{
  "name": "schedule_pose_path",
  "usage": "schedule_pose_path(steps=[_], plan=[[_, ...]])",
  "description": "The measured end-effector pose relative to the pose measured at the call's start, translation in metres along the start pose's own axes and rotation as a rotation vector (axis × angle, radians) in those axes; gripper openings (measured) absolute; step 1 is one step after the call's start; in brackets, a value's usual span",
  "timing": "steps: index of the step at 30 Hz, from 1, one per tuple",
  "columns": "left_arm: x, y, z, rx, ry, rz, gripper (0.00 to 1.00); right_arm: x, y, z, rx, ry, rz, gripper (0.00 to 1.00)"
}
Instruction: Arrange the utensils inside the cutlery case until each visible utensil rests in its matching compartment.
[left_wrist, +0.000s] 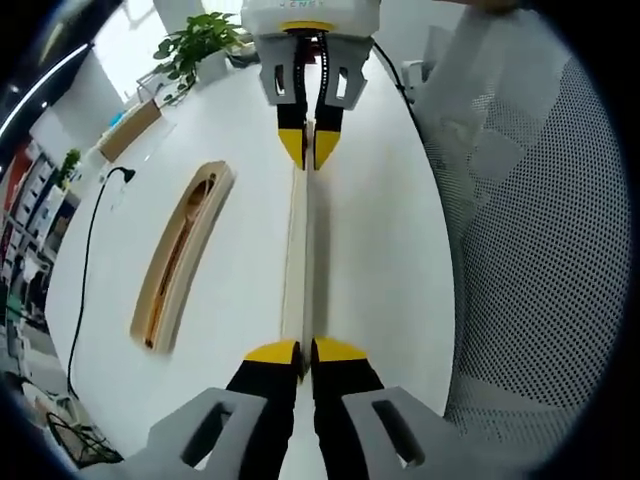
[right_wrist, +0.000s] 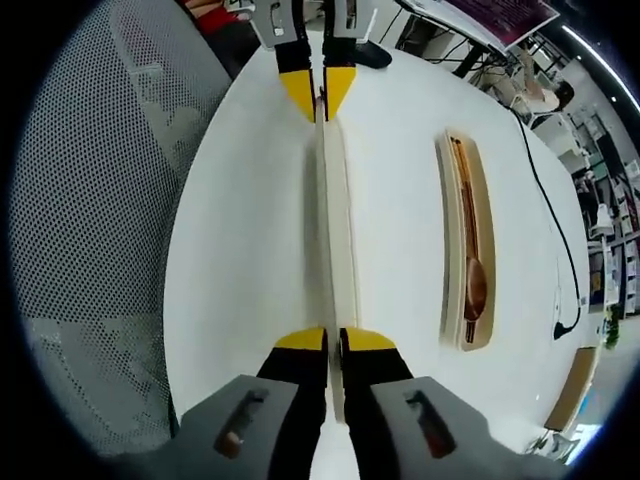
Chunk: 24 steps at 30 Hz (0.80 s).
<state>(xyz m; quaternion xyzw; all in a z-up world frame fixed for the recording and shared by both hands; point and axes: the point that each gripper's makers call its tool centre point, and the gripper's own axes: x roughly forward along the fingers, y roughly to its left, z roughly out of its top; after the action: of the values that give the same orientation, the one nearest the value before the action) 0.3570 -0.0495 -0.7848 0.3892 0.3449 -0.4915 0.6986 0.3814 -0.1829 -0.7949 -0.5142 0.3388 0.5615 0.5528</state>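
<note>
White round table (left_wrist: 390, 250). Lid (left_wrist: 297, 250): long pale wooden piece, seen edge-on, held between both grippers above the table. Left gripper (left_wrist: 306, 352): yellow-tipped jaws pressed onto the near end of the lid. Right gripper (left_wrist: 309, 140): entering from the top of the left gripper view, jaws pinching the far end. In the right gripper view, the right gripper (right_wrist: 333, 338) clamps the lid (right_wrist: 335, 230) and the left gripper (right_wrist: 320, 95) grips the opposite end. Case (left_wrist: 180, 255): open wooden tray lying on the table beside the lid, apart from it. Case (right_wrist: 467, 240) holds a wooden spoon (right_wrist: 474, 285). Black cable (left_wrist: 88, 270) runs across the table. Plant (left_wrist: 200, 45) at the far edge. Mesh chair (left_wrist: 540, 230) beside the table.
</note>
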Motion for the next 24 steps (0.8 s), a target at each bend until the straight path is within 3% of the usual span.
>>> schedule_pose_path(steps=[15, 24], plan=[[-0.001, -0.002, 0.002, -0.015, -0.015, -0.026, 0.04, -0.004, 0.010, -0.001, 0.017, -0.010, 0.070, 0.01], [-0.002, -0.007, 0.004, -0.075, -0.007, -0.072, 0.05, -0.006, 0.016, -0.003, 0.062, -0.013, 0.117, 0.01]])
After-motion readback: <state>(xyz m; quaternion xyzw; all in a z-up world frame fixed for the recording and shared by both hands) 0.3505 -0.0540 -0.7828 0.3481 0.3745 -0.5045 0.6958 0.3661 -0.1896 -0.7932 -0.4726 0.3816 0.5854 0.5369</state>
